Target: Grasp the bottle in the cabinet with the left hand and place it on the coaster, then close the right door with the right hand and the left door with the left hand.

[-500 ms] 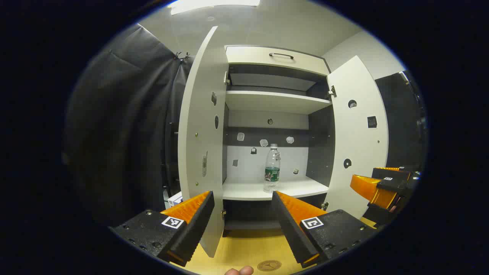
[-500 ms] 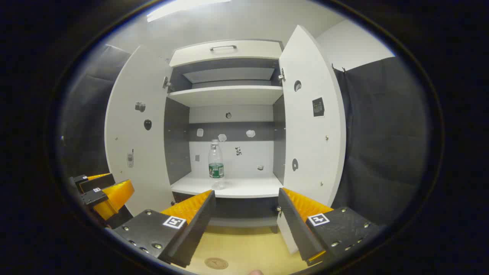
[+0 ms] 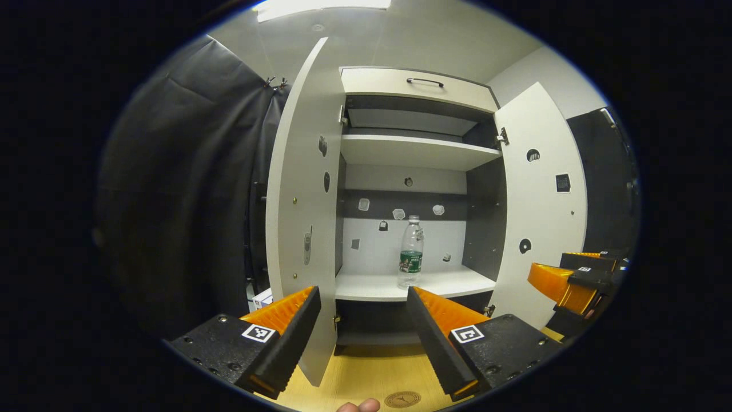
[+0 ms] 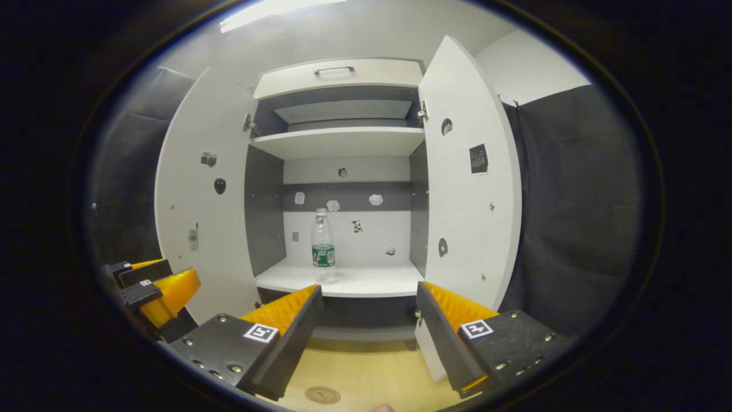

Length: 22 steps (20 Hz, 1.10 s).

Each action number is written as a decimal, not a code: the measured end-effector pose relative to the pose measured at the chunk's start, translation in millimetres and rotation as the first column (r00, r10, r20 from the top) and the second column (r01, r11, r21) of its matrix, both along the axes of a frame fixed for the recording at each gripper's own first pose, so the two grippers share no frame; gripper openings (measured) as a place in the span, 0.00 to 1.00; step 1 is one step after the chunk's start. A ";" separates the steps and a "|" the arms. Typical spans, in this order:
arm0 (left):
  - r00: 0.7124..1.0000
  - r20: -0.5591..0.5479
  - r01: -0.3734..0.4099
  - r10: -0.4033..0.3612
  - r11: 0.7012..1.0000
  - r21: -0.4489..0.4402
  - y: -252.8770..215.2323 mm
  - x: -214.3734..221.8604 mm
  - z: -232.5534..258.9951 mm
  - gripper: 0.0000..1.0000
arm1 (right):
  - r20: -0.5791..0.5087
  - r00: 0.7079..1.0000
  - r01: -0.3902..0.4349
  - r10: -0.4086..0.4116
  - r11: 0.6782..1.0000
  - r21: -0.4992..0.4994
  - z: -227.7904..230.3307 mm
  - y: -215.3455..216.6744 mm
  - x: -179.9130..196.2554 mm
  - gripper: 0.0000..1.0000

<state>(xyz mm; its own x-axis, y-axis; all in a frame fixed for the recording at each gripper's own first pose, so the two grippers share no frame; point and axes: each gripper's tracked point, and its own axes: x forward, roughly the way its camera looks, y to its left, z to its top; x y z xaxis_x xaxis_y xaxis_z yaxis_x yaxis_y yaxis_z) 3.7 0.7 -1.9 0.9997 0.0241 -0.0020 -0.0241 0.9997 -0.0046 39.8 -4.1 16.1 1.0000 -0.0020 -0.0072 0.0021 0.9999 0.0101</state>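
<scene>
Left gripper view is showing the cabinet (image 3: 412,154) sitting slightly differently than half a second ago: the bottle (image 3: 410,252) is drifting a touch to the right and upward, which suggests the left gripper (image 3: 363,326) is only beginning to line up on it. Its fingers are standing spread apart, holding nothing, well short of the shelf (image 3: 412,284). The bottle is standing upright near the front edge of that lower shelf, roughly at the middle of its width, untouched.

The coaster (image 3: 402,398) is lying on the wooden desk (image 3: 366,372) below the cabinet, near the desk's front edge, with nothing on it. A fingertip (image 3: 359,405) is peeking in just beside it.

Both doors are hanging wide open: the left door (image 3: 300,206) and the right door (image 3: 540,200). The right gripper (image 4: 369,326) is also waiting released and empty, and its view is barely changing, so it is likely idling until the door step.

Judging by this, the task is barely starting; the reach into the cabinet is what comes first.
</scene>
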 end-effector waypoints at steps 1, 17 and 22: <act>1.000 0.001 0.000 0.000 1.000 0.001 0.2 1.7 0.7 0.96 | -0.001 1.000 0.001 -0.001 1.000 0.003 -0.2 -0.1 -3.3 1.00; 0.999 -0.008 0.051 -0.051 0.999 0.017 -27.6 51.5 -9.4 0.96 | -0.027 0.999 0.018 -0.018 1.000 0.012 0.4 -35.0 55.6 1.00; 0.996 -0.004 0.089 -0.088 0.996 0.018 -51.5 107.6 -9.4 0.96 | -0.048 0.998 0.041 -0.041 0.999 0.002 -4.1 -39.8 50.4 1.00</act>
